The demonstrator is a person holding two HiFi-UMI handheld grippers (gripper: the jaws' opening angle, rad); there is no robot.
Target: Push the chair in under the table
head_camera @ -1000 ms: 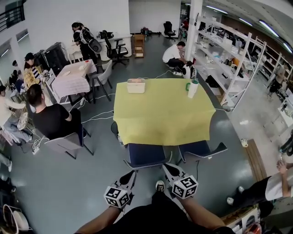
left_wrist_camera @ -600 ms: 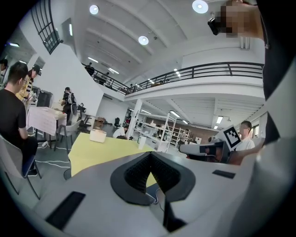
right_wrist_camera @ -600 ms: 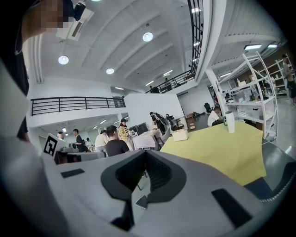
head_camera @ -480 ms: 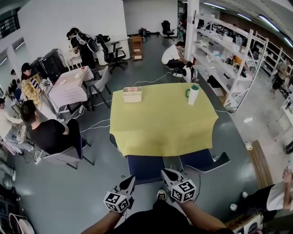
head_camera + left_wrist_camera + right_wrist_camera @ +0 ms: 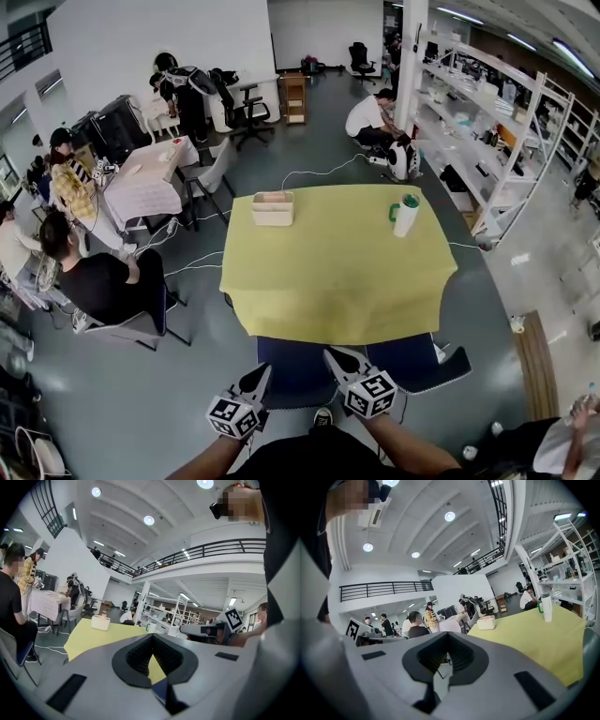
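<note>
Evidently the push is in hand: left tongs (image 5: 260, 373) and right tongs (image 5: 331, 354), both pressed together and empty, meet the blue chair (image 5: 295, 375), partly tucked at the yellow tabletop's (image 5: 337, 272) near edge; next, press evenly farther in.

No text, label or number is legible.

Yellow-covered table (image 5: 337, 277) with box (image 5: 273, 208) and tumbler (image 5: 405, 215)
</note>
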